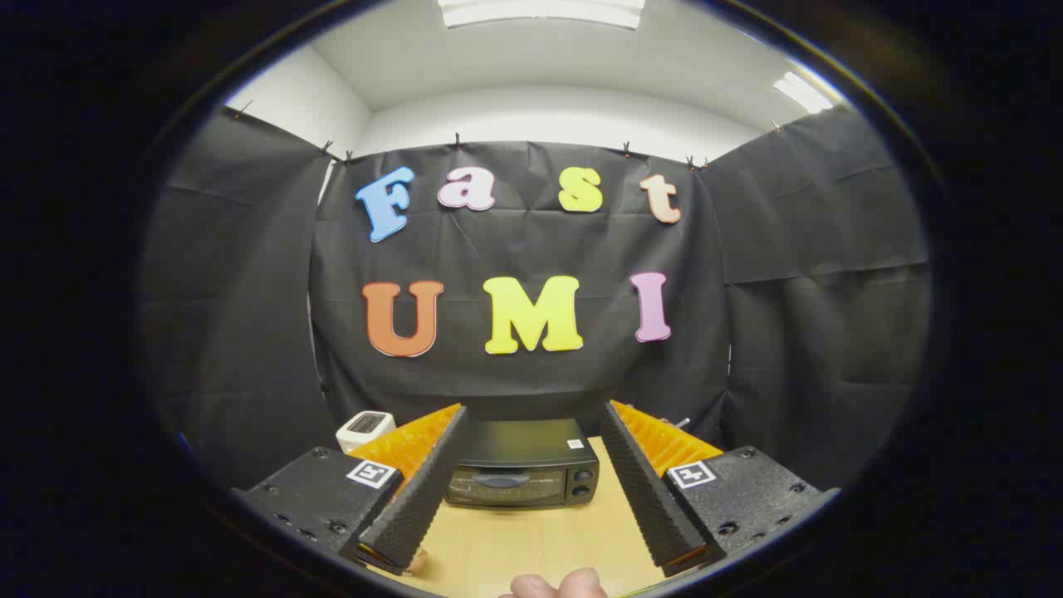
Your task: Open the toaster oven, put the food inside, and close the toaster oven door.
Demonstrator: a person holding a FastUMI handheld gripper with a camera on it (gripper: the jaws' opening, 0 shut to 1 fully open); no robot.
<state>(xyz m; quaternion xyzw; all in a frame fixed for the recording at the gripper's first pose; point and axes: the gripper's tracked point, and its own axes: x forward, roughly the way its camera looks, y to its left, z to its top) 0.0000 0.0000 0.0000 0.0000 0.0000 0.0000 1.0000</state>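
Observation:
A black toaster oven [521,473] stands on a light wooden table [531,540], against the booth's back wall. Its glass door faces me and is closed, with a handle across the top and two knobs on the right side. My gripper [531,432] hangs above the table in front of the oven, its fingers [419,490] spread wide apart and holding nothing. The oven sits beyond and between the two fingers. A small pale piece [418,562] peeks out under the left finger's base; I cannot tell what it is.
A small white toaster [365,428] stands to the left of the oven, behind the left finger. Part of a person's hand [560,585] shows on the near side of the table. Bare tabletop lies between the oven and the hand.

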